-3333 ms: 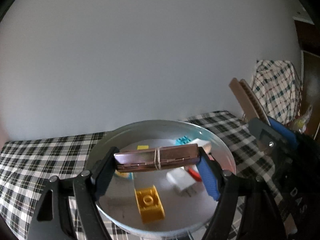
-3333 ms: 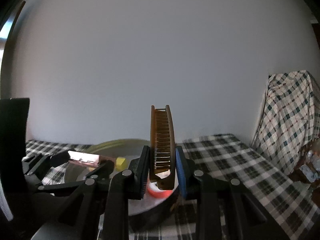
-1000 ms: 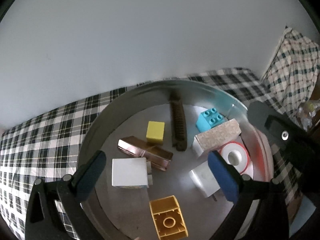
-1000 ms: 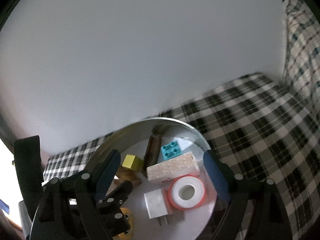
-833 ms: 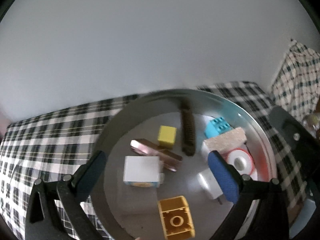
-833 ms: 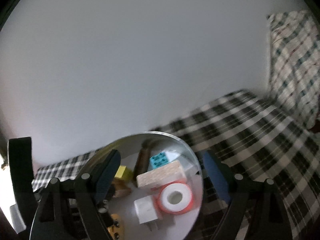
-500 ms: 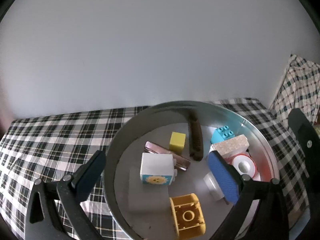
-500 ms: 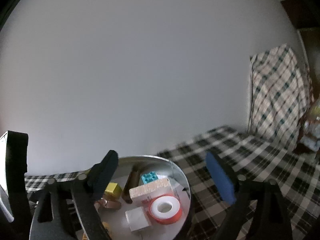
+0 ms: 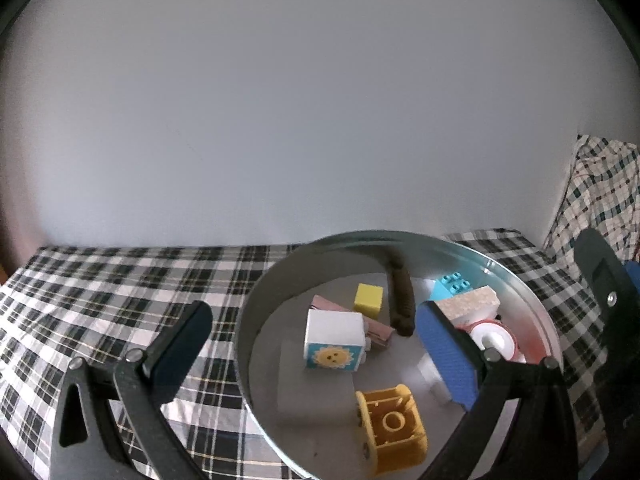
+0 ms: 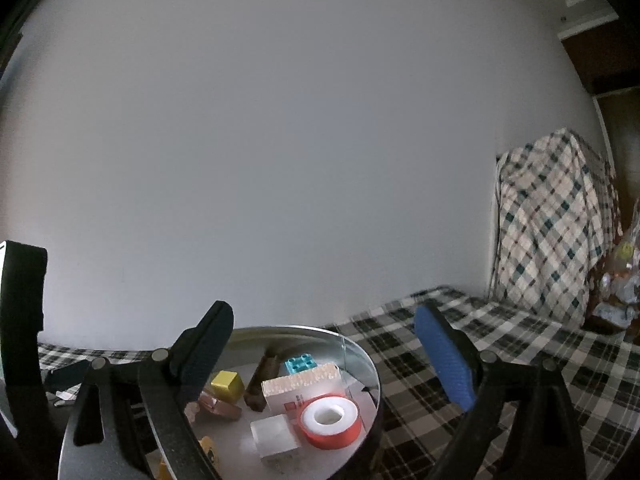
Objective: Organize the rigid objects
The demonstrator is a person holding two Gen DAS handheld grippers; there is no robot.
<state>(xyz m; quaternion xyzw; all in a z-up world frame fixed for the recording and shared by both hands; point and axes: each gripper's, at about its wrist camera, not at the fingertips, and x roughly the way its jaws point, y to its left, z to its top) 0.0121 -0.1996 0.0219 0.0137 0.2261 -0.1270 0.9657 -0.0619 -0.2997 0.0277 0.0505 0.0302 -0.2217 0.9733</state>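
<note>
A round metal tin [image 9: 256, 320] [image 10: 360, 356] stands on a checked cloth and holds several objects: a brown comb [image 9: 402, 296] [image 10: 262, 380], a pink-brown case [image 9: 378, 330] [image 10: 220, 406], a yellow cube [image 9: 369, 299] [image 10: 227, 385], a white sun block [image 9: 334, 344], an orange brick [image 9: 392, 428], a teal brick [image 9: 450, 285] [image 10: 301, 363], a cork-topped box [image 9: 468, 300] [image 10: 304, 384], a red tape roll [image 9: 494, 340] [image 10: 328, 420] and a white plug [image 10: 274, 436]. My left gripper [image 9: 316, 352] is open and empty above the tin. My right gripper [image 10: 324, 344] is open and empty, above the tin's far rim.
The checked cloth [image 9: 100, 300] [image 10: 500, 360] covers the table up to a plain white wall. A cloth-draped object [image 10: 552, 224] stands at the right with crinkled packets [image 10: 618, 280] beside it. The right gripper's body [image 9: 608, 292] shows at the left wrist view's right edge.
Both grippers let go of the case and the comb, which now lie in the tin. Both have since pulled back and up from the tin with jaws open.
</note>
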